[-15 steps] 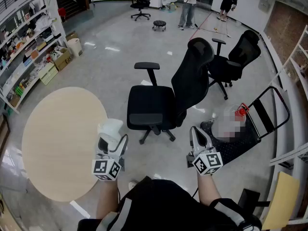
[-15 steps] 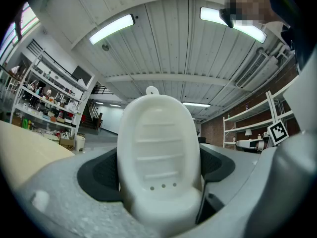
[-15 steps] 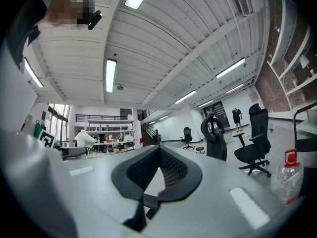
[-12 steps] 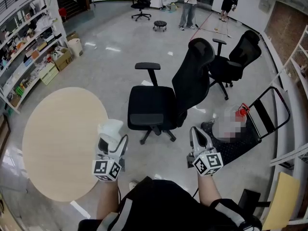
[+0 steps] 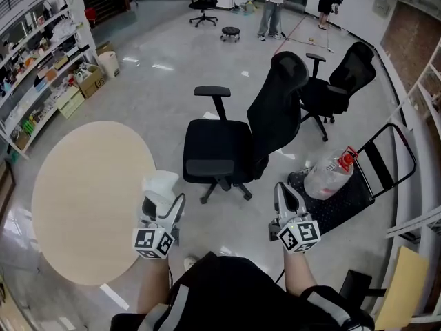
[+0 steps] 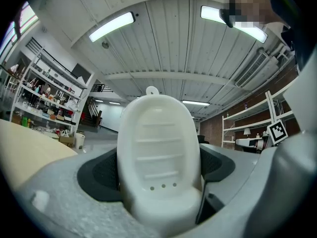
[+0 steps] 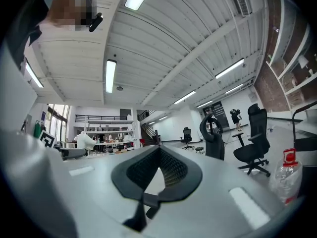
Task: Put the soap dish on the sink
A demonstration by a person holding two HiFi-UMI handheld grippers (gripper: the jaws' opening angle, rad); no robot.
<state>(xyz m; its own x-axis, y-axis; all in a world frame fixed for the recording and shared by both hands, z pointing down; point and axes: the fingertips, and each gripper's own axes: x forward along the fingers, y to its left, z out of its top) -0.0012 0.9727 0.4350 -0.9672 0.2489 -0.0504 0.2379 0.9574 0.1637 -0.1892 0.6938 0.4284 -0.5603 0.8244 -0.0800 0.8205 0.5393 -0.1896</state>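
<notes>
Two tongs: left tongs (image 5: 162, 200) grip an oval, ribbed white plastic soap dish (image 6: 158, 157); right tongs (image 5: 283, 190) closed, empty.

A large open lab-like office hall: polished grey floor (image 5: 158, 95), several black swivel chairs (image 5: 234, 140), a round wooden desk (image 5: 83, 192), and open shelves (image 5: 34, 54) crowded with boxes and supplies along the left wall. Long strip lights (image 6: 111, 26) run across a panelled ceiling. A brick wall (image 5: 406, 26) stands on the right, and people (image 5: 271, 5) stand at the far end.
</notes>
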